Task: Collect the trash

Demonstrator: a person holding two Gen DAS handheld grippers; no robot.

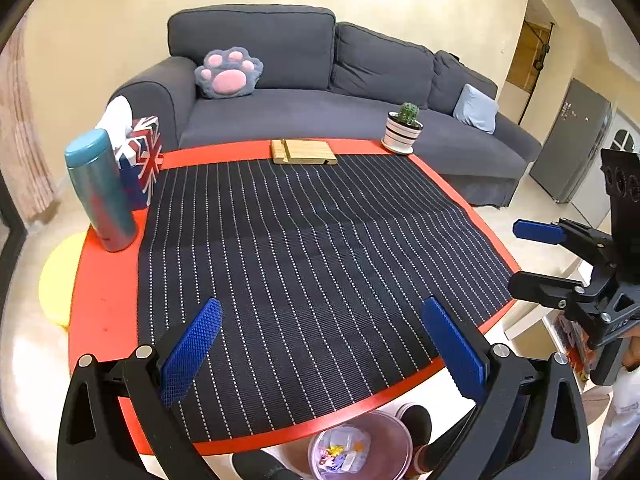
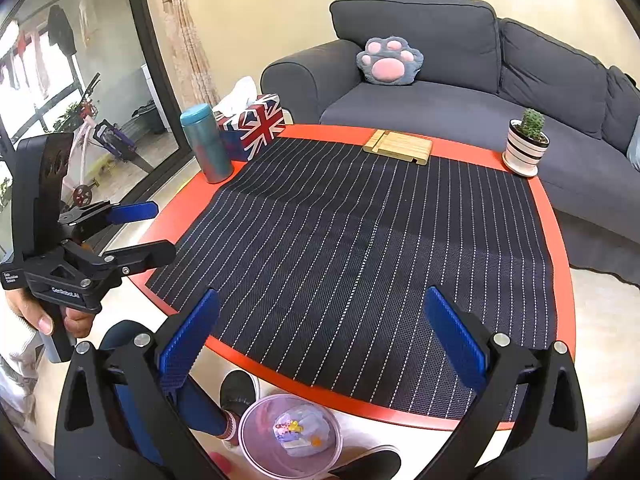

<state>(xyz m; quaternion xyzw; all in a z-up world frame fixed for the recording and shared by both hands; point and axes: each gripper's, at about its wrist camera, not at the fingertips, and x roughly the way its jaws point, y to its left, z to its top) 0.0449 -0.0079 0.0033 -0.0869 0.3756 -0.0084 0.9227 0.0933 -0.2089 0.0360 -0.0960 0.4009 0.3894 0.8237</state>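
Observation:
A translucent pink bin [image 1: 394, 426] [image 2: 256, 420] stands on the floor just under the near edge of the red table [image 1: 100, 304] [image 2: 564, 280]. Small colourful scraps [image 1: 340, 454] [image 2: 296, 432] lie inside it. The black striped mat [image 1: 312, 240] [image 2: 360, 248] covers the tabletop, and no loose trash shows on it. My left gripper [image 1: 324, 344] [image 2: 148, 236] hovers open above the near edge, holding nothing. My right gripper [image 2: 322, 332] [image 1: 524, 260] is likewise open and holds nothing; it hangs off the table's right side.
At the far left of the table stand a teal flask [image 1: 100, 192] [image 2: 206, 144] and a Union Jack tissue box [image 1: 142, 156] [image 2: 256, 126]. A wooden stand [image 1: 302, 152] [image 2: 400, 145] and a potted cactus [image 1: 403, 128] [image 2: 526, 144] sit at the far edge. Grey sofa [image 1: 320, 112] behind; the person's shoes [image 2: 238, 394] beside the bin.

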